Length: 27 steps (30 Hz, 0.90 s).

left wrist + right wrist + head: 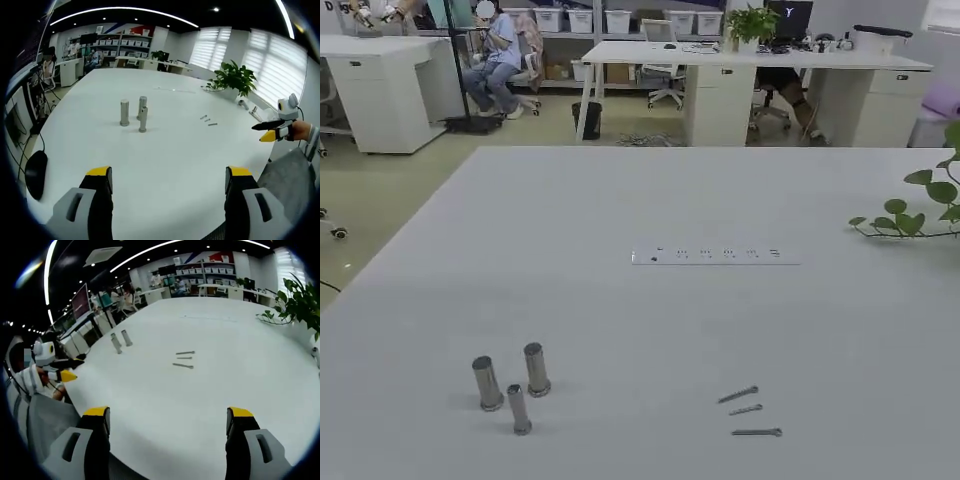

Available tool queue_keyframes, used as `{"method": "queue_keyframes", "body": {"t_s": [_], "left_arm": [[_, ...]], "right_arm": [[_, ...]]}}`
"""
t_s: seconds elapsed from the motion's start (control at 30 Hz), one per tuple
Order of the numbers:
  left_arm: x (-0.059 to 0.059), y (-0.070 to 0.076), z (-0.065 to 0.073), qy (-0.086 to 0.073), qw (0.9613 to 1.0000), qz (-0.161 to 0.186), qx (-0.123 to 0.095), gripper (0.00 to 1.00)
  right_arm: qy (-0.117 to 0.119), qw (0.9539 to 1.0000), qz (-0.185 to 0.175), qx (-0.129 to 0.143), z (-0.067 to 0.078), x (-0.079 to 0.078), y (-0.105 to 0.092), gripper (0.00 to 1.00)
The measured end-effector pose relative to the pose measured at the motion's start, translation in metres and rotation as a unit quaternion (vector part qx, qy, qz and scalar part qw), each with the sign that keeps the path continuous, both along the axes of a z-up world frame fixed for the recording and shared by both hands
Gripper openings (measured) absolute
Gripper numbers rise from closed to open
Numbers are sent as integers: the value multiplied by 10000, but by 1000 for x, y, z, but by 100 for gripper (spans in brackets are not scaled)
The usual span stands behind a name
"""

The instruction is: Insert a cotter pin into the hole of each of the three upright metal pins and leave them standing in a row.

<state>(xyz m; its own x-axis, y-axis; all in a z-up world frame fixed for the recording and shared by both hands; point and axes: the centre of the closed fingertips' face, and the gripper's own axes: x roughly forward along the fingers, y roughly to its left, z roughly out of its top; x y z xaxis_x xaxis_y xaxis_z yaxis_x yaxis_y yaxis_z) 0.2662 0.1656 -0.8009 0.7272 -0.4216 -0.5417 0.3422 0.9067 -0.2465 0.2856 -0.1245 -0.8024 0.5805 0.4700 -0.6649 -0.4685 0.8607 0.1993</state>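
While cotter pins [745, 409] lie apart, metal pins [517, 402] stand clustered.

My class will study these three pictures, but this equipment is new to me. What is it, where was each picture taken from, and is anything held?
No robot: a person holds a two-jaw gripper in each hand. One picture comes from a headset camera looking down at a white table. The round pictures come from cameras on the left gripper and right gripper; their yellow-tipped jaws stand open, holding nothing. On the table three metal pins stand close together, three cotter pins lie to their right, and a power strip lies further back.
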Motion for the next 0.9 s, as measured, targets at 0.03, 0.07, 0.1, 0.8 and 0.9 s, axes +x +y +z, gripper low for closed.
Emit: {"method": "queue_keyframes", "body": {"t_s": [0.03,0.07,0.1,0.8,0.9], "left_arm": [[0,0,0,-3,10000,-5,2,93],[0,0,-1,-3,10000,-2,-12,93],[0,0,-1,2,10000,-3,-15,93],[0,-1,-7,-32,9998,-163,-53,99],[1,1,-7,-53,9998,-167,-36,99]], "right_arm": [[2,10000,14,-4,0,0,0,98],[13,10000,35,-19,0,0,0,98],[19,10000,43,-29,-1,1,0,98],[15,9999,105,-93,2,1,2,98],[5,9999,85,-109,2,2,1,98]]}}
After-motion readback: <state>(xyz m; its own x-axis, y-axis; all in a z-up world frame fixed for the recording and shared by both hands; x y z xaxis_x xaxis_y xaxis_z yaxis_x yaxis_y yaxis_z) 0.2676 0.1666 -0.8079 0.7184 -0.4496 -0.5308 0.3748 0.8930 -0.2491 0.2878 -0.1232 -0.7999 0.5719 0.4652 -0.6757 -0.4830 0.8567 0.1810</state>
